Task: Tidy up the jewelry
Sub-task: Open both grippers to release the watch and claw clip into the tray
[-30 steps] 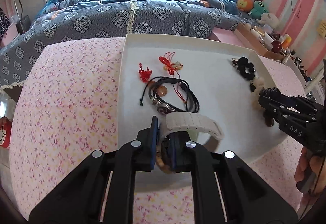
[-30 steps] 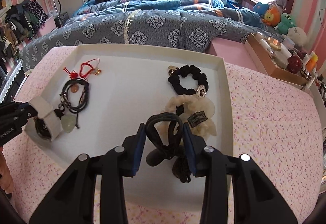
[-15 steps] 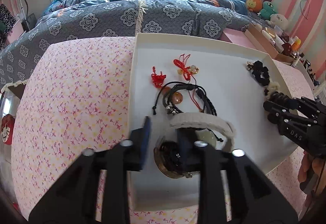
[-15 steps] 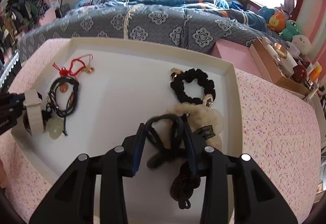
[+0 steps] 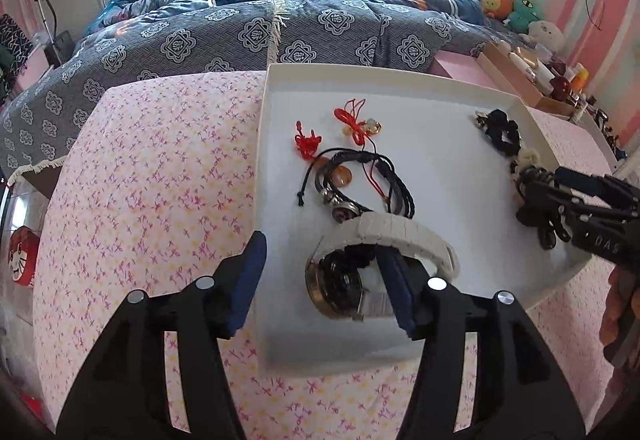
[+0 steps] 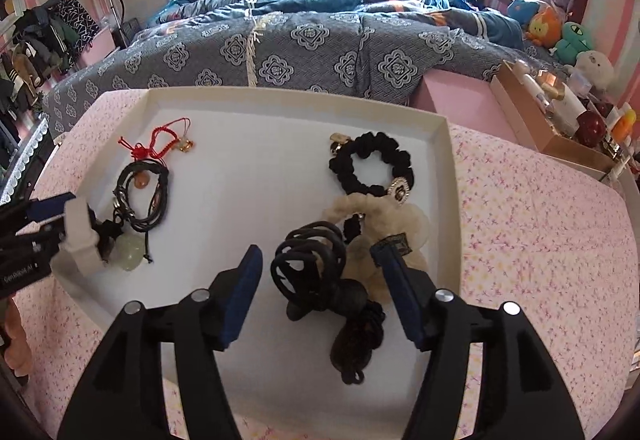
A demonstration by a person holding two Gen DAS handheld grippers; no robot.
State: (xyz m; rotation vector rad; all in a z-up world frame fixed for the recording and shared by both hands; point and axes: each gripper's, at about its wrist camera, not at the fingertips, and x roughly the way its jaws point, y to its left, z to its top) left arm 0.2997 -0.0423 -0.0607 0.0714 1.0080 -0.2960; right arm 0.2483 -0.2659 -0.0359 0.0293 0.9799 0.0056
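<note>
Blue-padded jaws just opened on both: left gripper (image 5: 322, 280) astride watch (image 5: 348, 290), right gripper (image 6: 318, 286) astride hair ties (image 6: 310, 266).

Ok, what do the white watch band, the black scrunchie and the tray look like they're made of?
The watch band looks like matte white rubber or silicone: ribbed, no shine, though it could be ceramic links. The black scrunchie looks like gathered fabric, soft and ruffled, with a gold-coloured charm. The tray looks like smooth moulded plastic, off-white, with an even raised rim.

Pink floral tablecloth (image 5: 160, 176) covers table; white tray (image 6: 448, 144) on it.
</note>
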